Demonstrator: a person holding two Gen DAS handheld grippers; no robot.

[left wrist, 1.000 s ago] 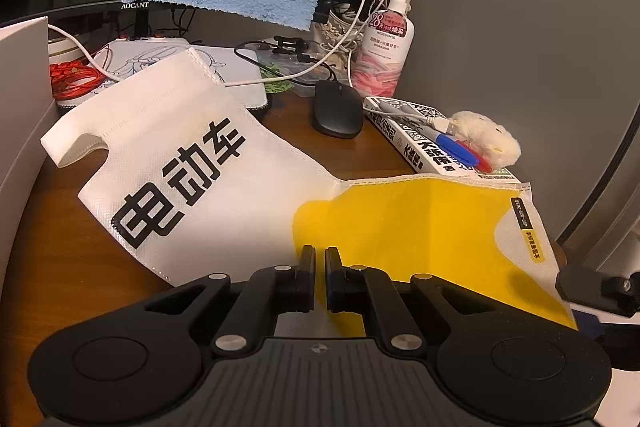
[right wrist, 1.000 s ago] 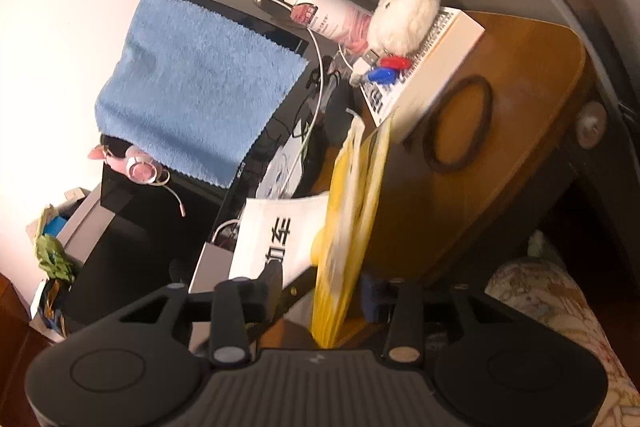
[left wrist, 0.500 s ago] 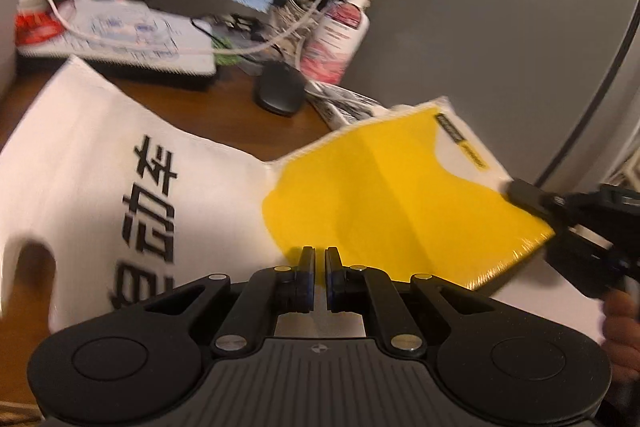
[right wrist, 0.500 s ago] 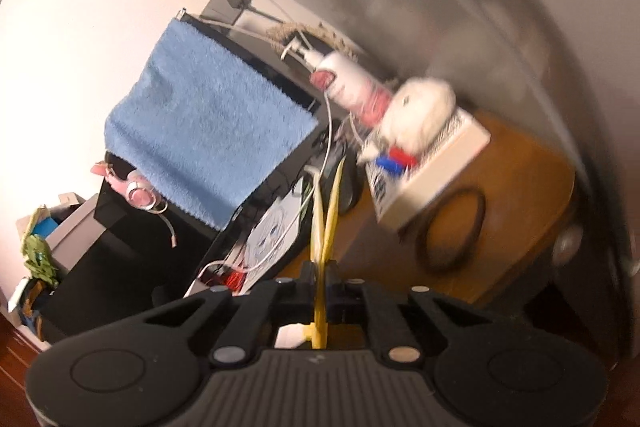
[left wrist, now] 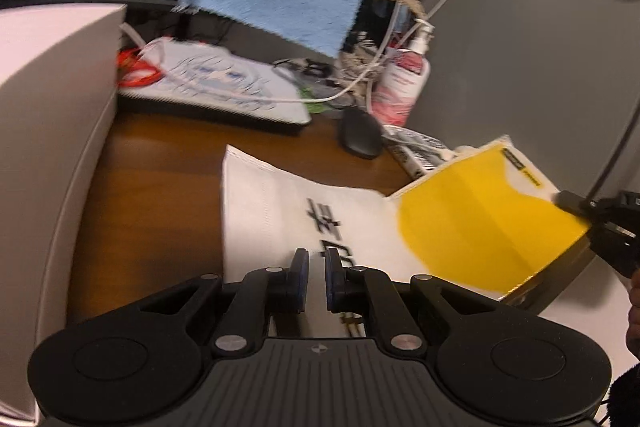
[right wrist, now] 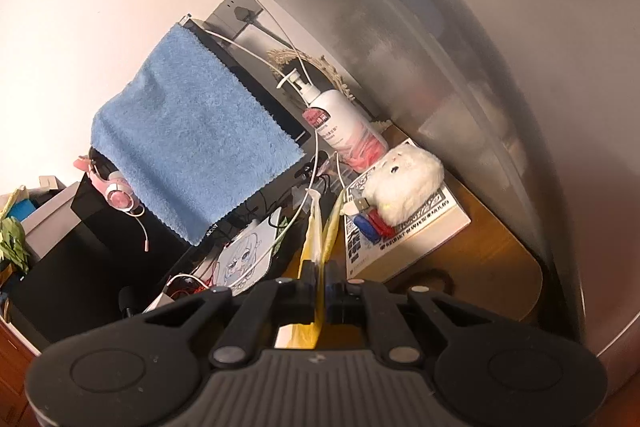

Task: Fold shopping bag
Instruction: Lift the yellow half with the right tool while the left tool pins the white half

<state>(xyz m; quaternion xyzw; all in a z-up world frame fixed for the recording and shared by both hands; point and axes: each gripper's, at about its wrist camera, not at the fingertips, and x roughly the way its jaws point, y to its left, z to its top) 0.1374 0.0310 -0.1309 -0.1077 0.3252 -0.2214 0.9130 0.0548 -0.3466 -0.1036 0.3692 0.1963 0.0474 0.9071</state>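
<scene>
The shopping bag (left wrist: 472,223), white with black characters and a yellow end, hangs stretched above the wooden desk (left wrist: 160,187). In the left wrist view my left gripper (left wrist: 316,269) is shut on the bag's white near edge. At the far right of that view my right gripper (left wrist: 580,211) pinches the yellow corner. In the right wrist view the right gripper (right wrist: 319,281) is shut on the bag (right wrist: 314,247), seen edge-on as thin yellow and white layers rising between the fingers. The rest of the bag is hidden there.
A grey box (left wrist: 52,147) stands at the left. Behind the bag lie a black mouse (left wrist: 360,137), a printed pad (left wrist: 224,87), a pump bottle (left wrist: 404,83) and cables. A plush toy (right wrist: 404,183) sits on a book (right wrist: 416,235). A blue towel (right wrist: 192,135) hangs over a monitor.
My right gripper went from open around the yellow end to shut on it and lifted it. The left gripper rose and swung with the white edge, so the bag left the desk.
</scene>
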